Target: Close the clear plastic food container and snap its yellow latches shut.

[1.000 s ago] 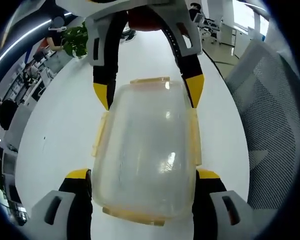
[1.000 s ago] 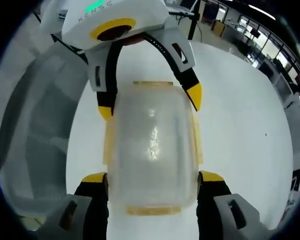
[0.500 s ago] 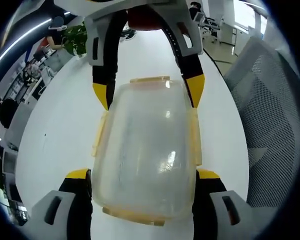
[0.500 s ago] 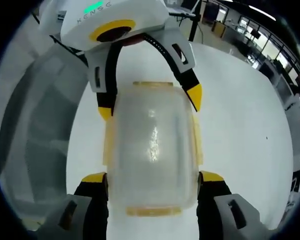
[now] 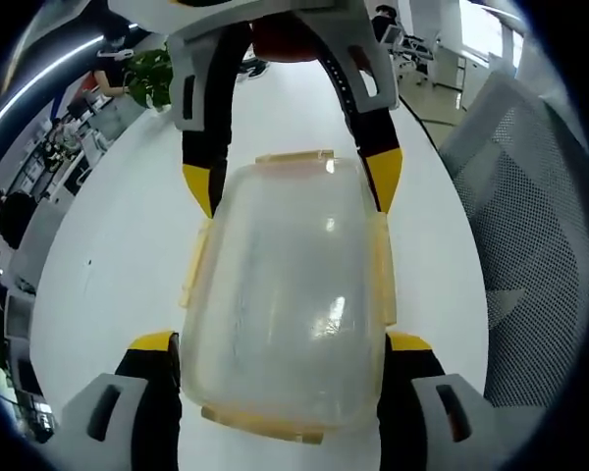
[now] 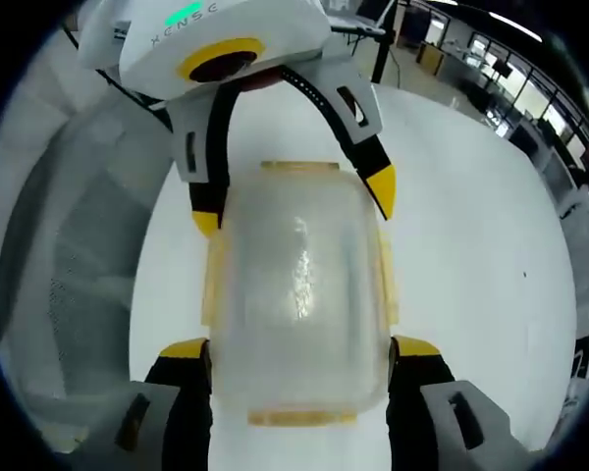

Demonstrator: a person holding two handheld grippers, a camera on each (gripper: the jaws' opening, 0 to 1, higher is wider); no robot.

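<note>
The clear plastic food container [image 5: 285, 294] rests on the white table [image 5: 118, 245] with its lid on. Pale yellow latches [image 5: 381, 270] run along its sides and ends. In the left gripper view my left gripper [image 5: 282, 341] straddles the container's near end, both yellow-tipped jaws pressed against its sides. My right gripper [image 5: 291, 182] comes in from the top and clamps the far end. The right gripper view mirrors this: the right gripper [image 6: 299, 346] holds the near end of the container [image 6: 299, 294], and the left gripper [image 6: 293, 201] holds the far end.
A grey mesh chair [image 5: 530, 245] stands close beside the table, also seen as the chair [image 6: 69, 285] in the right gripper view. Bare white tabletop [image 6: 471, 255] spreads on the other side. A green plant [image 5: 147, 83] and office desks lie beyond.
</note>
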